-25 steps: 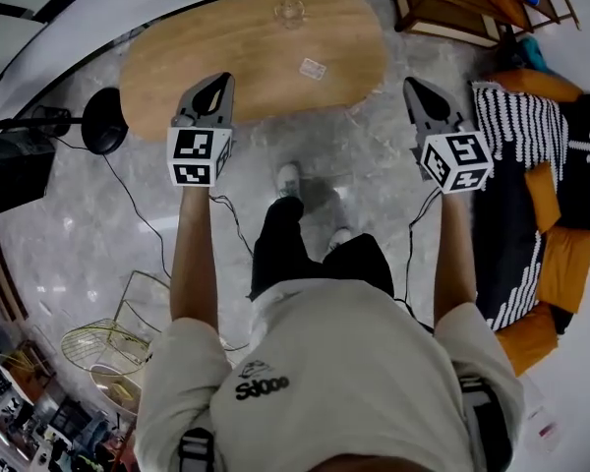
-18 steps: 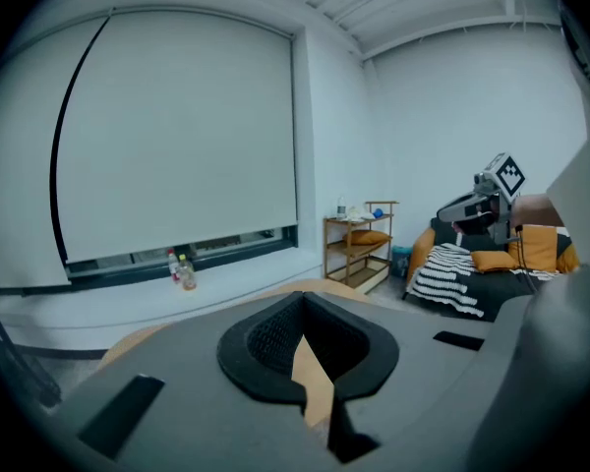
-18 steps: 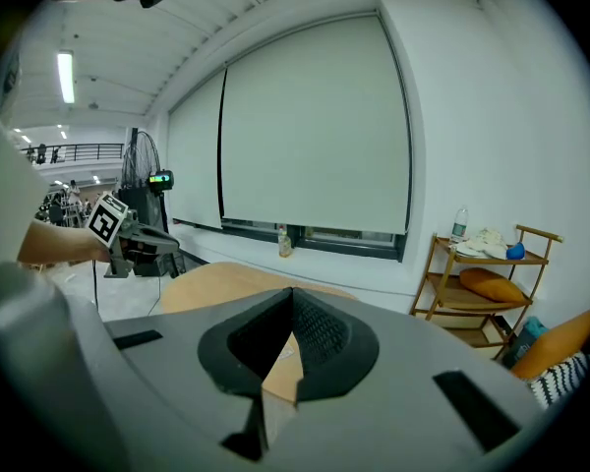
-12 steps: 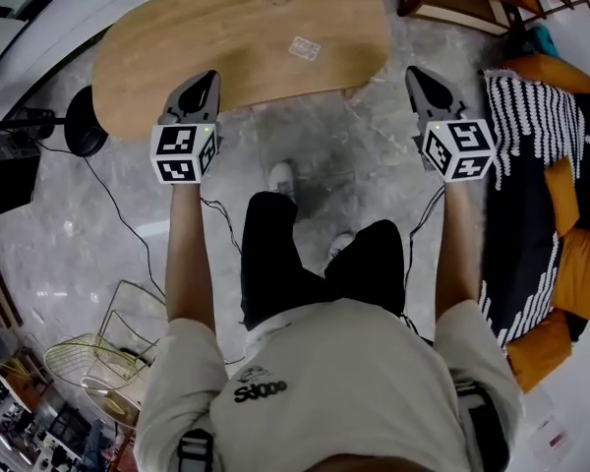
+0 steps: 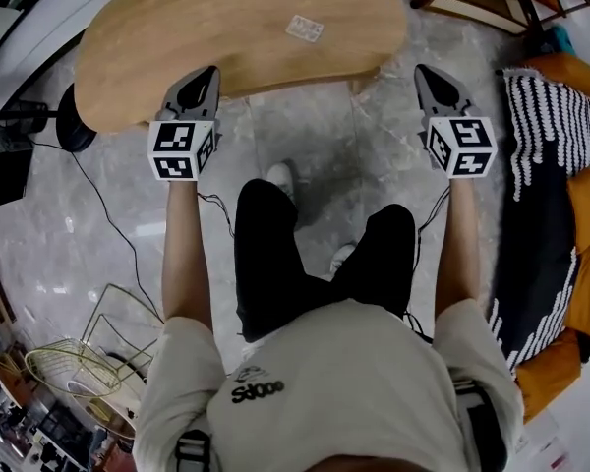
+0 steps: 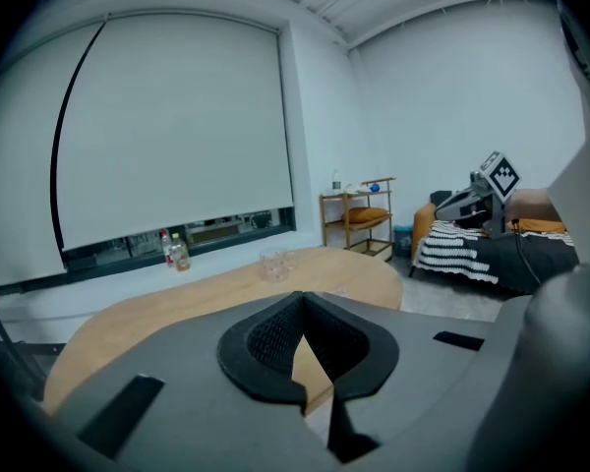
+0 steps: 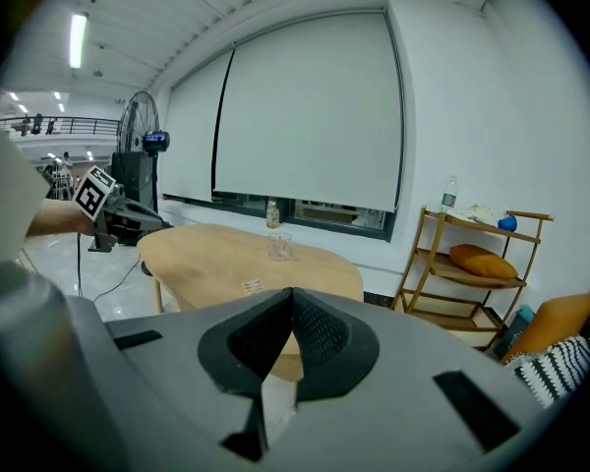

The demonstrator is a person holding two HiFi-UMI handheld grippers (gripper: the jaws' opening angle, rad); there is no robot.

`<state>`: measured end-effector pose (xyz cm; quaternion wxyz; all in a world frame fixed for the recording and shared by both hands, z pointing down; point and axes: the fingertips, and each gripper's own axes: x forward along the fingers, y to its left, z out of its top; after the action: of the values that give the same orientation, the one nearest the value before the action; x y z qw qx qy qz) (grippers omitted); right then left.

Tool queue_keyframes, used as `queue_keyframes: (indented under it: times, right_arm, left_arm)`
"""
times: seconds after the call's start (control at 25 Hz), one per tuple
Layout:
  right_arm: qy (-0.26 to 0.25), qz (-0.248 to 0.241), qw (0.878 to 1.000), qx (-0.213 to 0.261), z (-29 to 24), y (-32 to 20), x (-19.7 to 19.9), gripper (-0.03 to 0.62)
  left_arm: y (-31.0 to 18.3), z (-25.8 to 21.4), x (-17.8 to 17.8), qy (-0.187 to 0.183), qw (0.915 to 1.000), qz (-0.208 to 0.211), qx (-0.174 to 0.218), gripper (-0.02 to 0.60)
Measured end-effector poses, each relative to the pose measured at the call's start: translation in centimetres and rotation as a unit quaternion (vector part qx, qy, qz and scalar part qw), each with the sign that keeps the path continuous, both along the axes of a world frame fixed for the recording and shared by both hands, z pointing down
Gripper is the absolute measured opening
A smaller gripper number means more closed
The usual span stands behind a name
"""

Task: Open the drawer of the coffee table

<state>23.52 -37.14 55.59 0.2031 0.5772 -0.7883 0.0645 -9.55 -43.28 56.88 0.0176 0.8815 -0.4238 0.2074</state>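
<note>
The oval wooden coffee table (image 5: 246,28) stands in front of me; no drawer shows in any view. My left gripper (image 5: 208,71) hangs shut and empty over the table's near edge, left of centre. My right gripper (image 5: 425,71) is shut and empty too, just off the table's right end, above the floor. In the left gripper view the shut jaws (image 6: 301,308) point across the tabletop (image 6: 177,303), and the right gripper (image 6: 482,200) shows at the right. In the right gripper view the shut jaws (image 7: 291,298) face the table (image 7: 226,254), with the left gripper (image 7: 113,214) at the left.
A clear glass (image 6: 272,262) and a small card (image 5: 305,29) lie on the table. A wooden shelf (image 7: 472,273) stands to the right of it, and an orange sofa with a striped blanket (image 5: 551,136) beside that. A fan base (image 5: 74,131), cables and a wire basket (image 5: 79,362) sit at the left.
Both grippers have sunk straight down, still shut. The person has bent at the knees, and the table has slid toward the top of the head view.
</note>
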Motion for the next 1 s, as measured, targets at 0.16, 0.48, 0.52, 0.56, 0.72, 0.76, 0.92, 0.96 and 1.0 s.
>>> queue_keyframes:
  times: [0.16, 0.48, 0.52, 0.56, 0.72, 0.76, 0.92, 0.96, 1.0]
  right_arm:
    - [0.009, -0.010, 1.000, 0.014, 3.3, 0.1, 0.4, 0.005]
    - [0.016, -0.016, 0.999, 0.044, 8.5, 1.4, 1.1, 0.005]
    - [0.015, -0.016, 0.999, 0.046, 9.1, 1.7, 1.2, 0.005]
    - [0.013, -0.018, 0.999, 0.048, 9.8, 2.1, 1.2, 0.005]
    - [0.003, -0.037, 0.998, 0.058, 11.6, 3.7, 1.1, 0.005]
    - [0.002, -0.039, 0.997, 0.060, 12.0, 4.0, 1.2, 0.006]
    - [-0.004, -0.039, 0.997, 0.062, 13.5, 5.0, 1.8, 0.006]
    - [-0.006, -0.039, 0.997, 0.062, 14.0, 5.2, 1.9, 0.006]
    - [-0.008, -0.039, 0.997, 0.062, 14.4, 5.3, 2.0, 0.006]
  left_arm:
    - [0.3, 3.1, 0.1, 0.000, 0.9999, -0.003, 0.014, 0.015]
    - [1.6, 7.3, -0.2, 0.003, 0.9983, -0.016, 0.056, 0.015]
    - [2.0, 8.1, -0.2, 0.003, 0.9982, -0.017, 0.057, 0.015]
    - [2.5, 8.9, -0.2, 0.004, 0.9982, -0.017, 0.057, 0.015]
    - [4.8, 11.7, -0.1, 0.007, 0.9985, -0.015, 0.052, 0.015]
    - [5.2, 12.3, -0.3, 0.011, 0.9985, -0.020, 0.050, 0.015]
    - [6.4, 14.9, -1.4, 0.032, 0.9976, -0.048, 0.037, 0.015]
    - [6.7, 15.7, -1.6, 0.036, 0.9973, -0.054, 0.033, 0.015]
    - [7.1, 16.4, -1.8, 0.041, 0.9969, -0.060, 0.028, 0.015]
